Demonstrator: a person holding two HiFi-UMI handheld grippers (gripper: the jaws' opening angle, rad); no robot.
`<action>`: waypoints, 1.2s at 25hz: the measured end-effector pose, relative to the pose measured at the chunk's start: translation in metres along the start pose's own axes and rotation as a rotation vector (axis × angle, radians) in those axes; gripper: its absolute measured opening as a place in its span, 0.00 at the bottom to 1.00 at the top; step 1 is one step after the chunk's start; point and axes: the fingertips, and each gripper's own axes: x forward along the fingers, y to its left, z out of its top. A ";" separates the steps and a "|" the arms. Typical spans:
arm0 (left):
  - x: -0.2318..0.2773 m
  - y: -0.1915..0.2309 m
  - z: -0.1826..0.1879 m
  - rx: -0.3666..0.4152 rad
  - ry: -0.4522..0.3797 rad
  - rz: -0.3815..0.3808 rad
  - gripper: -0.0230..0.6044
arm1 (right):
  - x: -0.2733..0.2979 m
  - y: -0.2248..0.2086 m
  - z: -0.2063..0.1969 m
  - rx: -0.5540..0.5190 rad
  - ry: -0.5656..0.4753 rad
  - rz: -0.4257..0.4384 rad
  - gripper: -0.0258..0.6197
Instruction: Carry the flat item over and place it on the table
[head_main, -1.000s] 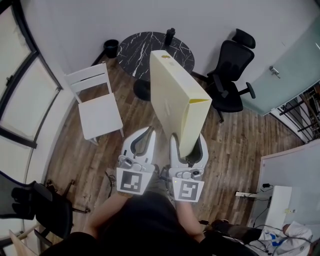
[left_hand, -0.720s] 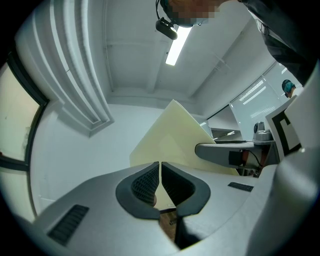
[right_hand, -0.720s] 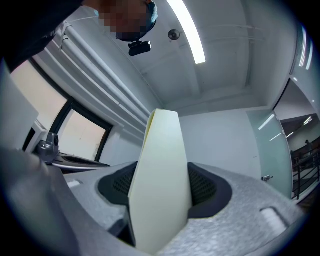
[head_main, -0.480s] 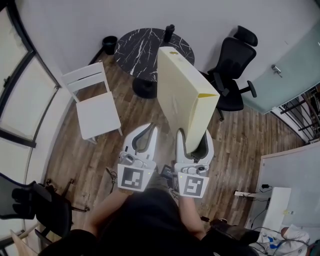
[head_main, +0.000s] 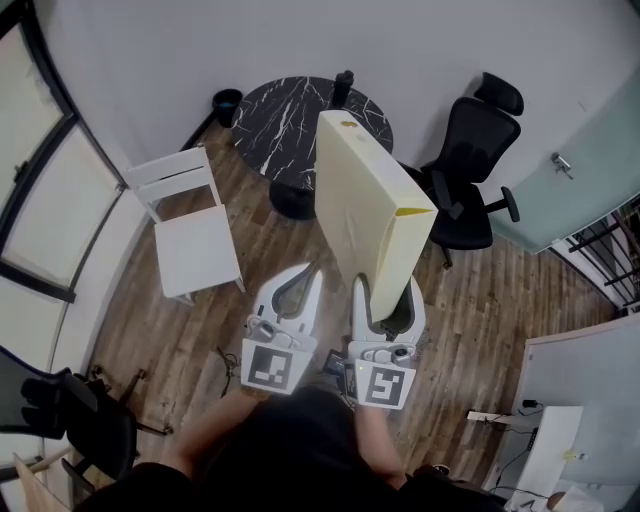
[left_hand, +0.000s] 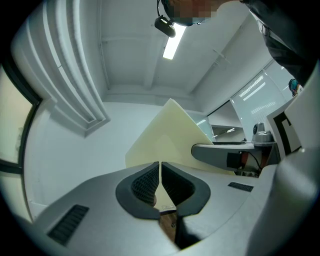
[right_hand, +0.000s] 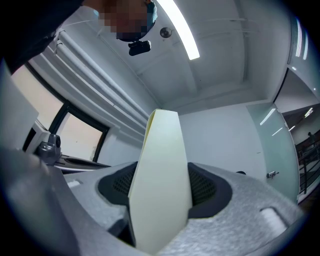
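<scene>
The flat item is a large pale-yellow box (head_main: 365, 195), held upright on its narrow edge in front of the person. My right gripper (head_main: 386, 300) is shut on the box's lower end, and both pads press its faces (right_hand: 160, 175). My left gripper (head_main: 306, 276) hangs just left of the box with its jaws shut and nothing between them. Its closed tips (left_hand: 160, 164) show in the left gripper view, with the box (left_hand: 167, 135) behind. The round black marble table (head_main: 290, 120) stands ahead, beyond the box's top end.
A dark bottle (head_main: 343, 85) stands at the table's far edge. A white chair (head_main: 195, 235) is left of the table and a black office chair (head_main: 475, 165) right of it. A black bin (head_main: 227, 102) sits by the wall. Wood floor lies between.
The head view has shifted a little, so the table and chairs sit slightly lower and nearer. The box stays upright in the right gripper. Neither pair of jaws has changed.
</scene>
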 end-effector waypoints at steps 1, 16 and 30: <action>0.005 -0.002 0.000 0.002 0.003 0.003 0.06 | 0.003 -0.005 -0.002 0.007 0.003 0.002 0.48; 0.074 -0.041 -0.027 -0.019 0.070 0.089 0.06 | 0.026 -0.073 -0.032 0.053 0.044 0.093 0.48; 0.113 -0.047 -0.044 -0.016 0.119 0.135 0.06 | 0.054 -0.105 -0.058 0.076 0.066 0.144 0.48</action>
